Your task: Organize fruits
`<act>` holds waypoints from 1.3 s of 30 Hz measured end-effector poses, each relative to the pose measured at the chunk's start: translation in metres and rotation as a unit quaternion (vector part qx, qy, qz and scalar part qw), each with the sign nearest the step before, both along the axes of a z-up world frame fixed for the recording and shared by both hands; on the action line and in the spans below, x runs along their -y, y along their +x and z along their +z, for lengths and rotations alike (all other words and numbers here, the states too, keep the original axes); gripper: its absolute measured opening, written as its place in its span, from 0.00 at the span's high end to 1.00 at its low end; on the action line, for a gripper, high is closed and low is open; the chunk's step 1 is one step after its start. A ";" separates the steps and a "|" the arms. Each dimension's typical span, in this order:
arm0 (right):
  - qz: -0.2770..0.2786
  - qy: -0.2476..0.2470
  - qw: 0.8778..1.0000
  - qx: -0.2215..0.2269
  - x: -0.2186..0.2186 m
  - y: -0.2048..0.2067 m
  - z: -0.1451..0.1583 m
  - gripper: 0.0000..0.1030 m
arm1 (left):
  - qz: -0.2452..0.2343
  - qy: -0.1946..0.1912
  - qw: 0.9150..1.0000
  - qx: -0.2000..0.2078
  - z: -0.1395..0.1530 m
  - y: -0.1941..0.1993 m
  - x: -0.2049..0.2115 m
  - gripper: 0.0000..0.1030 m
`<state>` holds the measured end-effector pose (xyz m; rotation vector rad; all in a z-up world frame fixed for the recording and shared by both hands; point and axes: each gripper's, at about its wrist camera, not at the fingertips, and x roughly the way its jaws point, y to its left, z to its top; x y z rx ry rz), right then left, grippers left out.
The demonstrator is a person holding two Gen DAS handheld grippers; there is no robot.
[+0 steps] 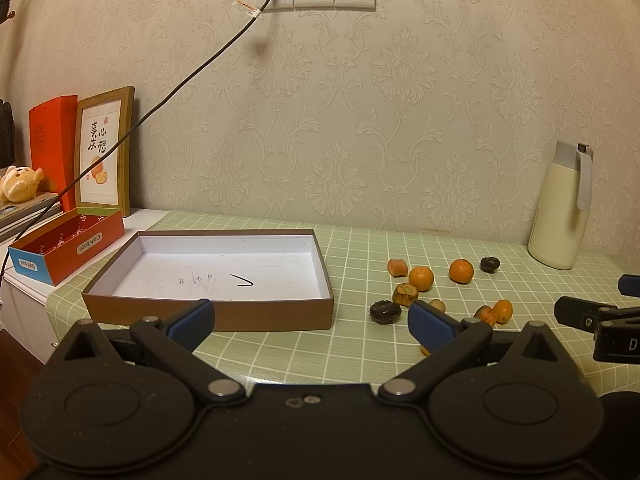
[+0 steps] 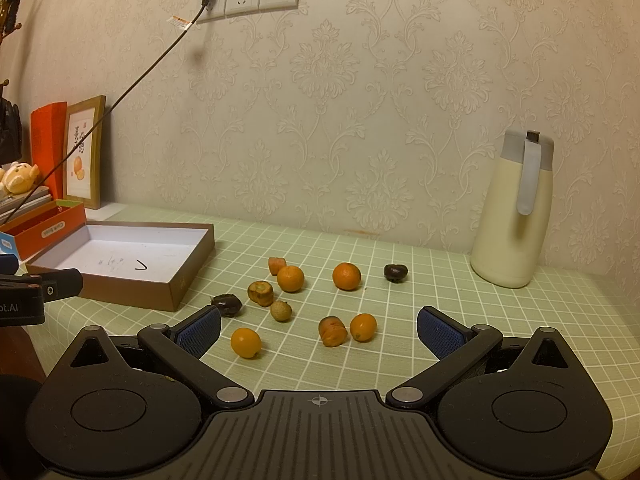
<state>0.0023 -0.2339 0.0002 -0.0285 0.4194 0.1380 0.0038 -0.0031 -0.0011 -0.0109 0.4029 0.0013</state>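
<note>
Several small fruits lie loose on the green checked tablecloth (image 2: 360, 368): round oranges (image 2: 346, 276) (image 1: 461, 271), a kumquat (image 2: 245, 342), cut orange pieces (image 2: 332, 331), brownish pieces (image 2: 260, 293) and dark fruits (image 2: 395, 272) (image 1: 385, 311). A shallow brown box (image 1: 208, 314) with a white inside stands left of them, holding nothing. My left gripper (image 1: 310, 322) is open in front of the box. My right gripper (image 2: 318, 330) is open, low over the near fruits. Each gripper shows at the edge of the other's view.
A cream thermos jug (image 2: 510, 216) stands at the back right by the wall. An orange open box (image 1: 68, 244), a framed picture (image 1: 105, 152), a red carton and a plush toy sit at the left. A black cable (image 1: 192, 76) runs down from the wall socket.
</note>
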 end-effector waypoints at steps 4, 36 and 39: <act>0.000 0.000 1.000 0.000 0.000 0.000 0.000 0.00 | 0.000 0.000 1.000 0.000 0.000 0.000 0.000 0.06; -0.001 -0.005 1.000 0.003 -0.001 0.000 0.001 0.00 | -0.001 -0.001 1.000 0.001 0.001 0.000 -0.001 0.06; 0.000 -0.003 1.000 0.004 0.000 0.000 0.001 0.00 | 0.002 -0.003 1.000 0.001 0.001 0.000 -0.002 0.06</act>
